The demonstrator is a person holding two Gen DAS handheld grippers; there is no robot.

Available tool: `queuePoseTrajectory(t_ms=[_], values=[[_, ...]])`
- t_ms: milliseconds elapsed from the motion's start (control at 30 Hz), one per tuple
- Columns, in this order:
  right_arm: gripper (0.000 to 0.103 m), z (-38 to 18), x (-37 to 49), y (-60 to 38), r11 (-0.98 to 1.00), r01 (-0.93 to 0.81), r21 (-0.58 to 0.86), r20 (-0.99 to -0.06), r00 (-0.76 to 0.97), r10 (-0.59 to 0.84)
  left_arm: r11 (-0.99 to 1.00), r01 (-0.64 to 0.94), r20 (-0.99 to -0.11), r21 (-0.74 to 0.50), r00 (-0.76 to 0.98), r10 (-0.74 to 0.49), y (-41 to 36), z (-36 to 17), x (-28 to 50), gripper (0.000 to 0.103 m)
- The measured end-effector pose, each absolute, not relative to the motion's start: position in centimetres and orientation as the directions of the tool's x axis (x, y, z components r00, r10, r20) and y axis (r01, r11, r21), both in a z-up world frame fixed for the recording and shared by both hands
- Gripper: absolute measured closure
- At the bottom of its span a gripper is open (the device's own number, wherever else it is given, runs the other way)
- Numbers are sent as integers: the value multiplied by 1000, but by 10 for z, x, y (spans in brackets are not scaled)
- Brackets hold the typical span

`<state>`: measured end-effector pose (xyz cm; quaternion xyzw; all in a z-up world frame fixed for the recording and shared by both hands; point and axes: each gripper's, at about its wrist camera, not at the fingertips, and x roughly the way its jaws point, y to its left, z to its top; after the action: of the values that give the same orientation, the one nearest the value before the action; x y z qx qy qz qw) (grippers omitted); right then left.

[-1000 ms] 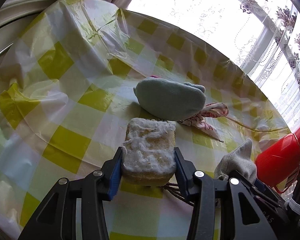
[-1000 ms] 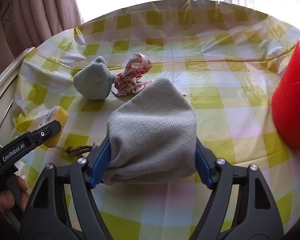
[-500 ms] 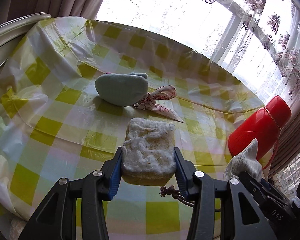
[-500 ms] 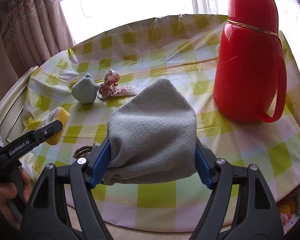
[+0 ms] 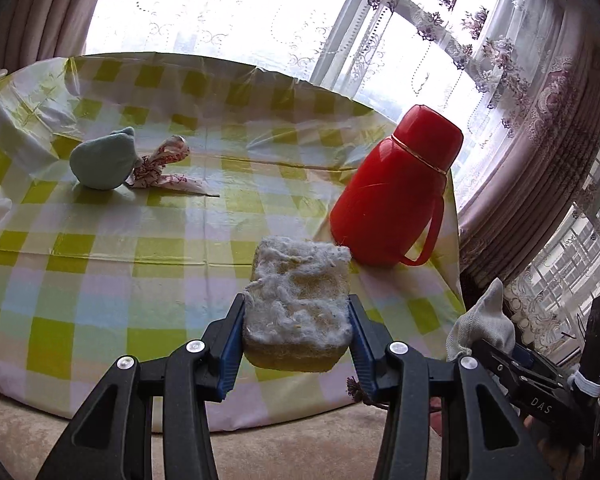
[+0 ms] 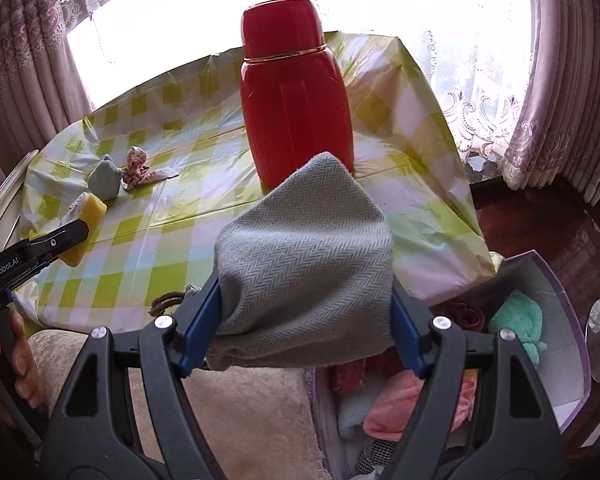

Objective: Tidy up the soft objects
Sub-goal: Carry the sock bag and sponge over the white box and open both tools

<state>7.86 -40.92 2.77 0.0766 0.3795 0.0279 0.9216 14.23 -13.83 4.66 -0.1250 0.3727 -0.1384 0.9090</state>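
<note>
My left gripper (image 5: 296, 340) is shut on a yellow sponge (image 5: 298, 300) with a fluffy white top, held over the table's near edge. My right gripper (image 6: 304, 320) is shut on a grey herringbone cloth pouch (image 6: 304, 248) with a brown drawstring. A pale blue soft toy (image 5: 102, 162) and a floral fabric piece (image 5: 160, 168) lie on the checked tablecloth (image 5: 100, 264) at the far left. In the right wrist view the left gripper (image 6: 72, 240) with the sponge (image 6: 86, 216) shows at the left, and the blue toy (image 6: 106, 178) sits beyond it.
A tall red thermos jug (image 6: 294, 108) stands on the table's right side, also the thermos (image 5: 396, 196) in the left view. Below the table's right end stands a white box (image 6: 564, 304) holding several soft items, mint, pink and red. Beige upholstery (image 6: 240, 408) lies under the grippers. Curtains hang behind.
Both grippers have pulled back and to the right from the table's middle, still holding the sponge and the pouch. The thermos and the box of soft items have come into view.
</note>
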Motion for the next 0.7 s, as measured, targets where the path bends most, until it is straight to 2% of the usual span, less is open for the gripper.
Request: queuePoseTrajectory(t_ms=[367, 700], values=[[25, 18, 21, -503, 977, 182, 110, -757, 653, -37, 858, 393, -649, -332, 565, -510, -237, 57, 101, 55], [23, -1, -11, -542, 962, 251, 112, -820, 570, -53, 719, 582, -674, -379, 358, -646, -308, 51, 63, 53]])
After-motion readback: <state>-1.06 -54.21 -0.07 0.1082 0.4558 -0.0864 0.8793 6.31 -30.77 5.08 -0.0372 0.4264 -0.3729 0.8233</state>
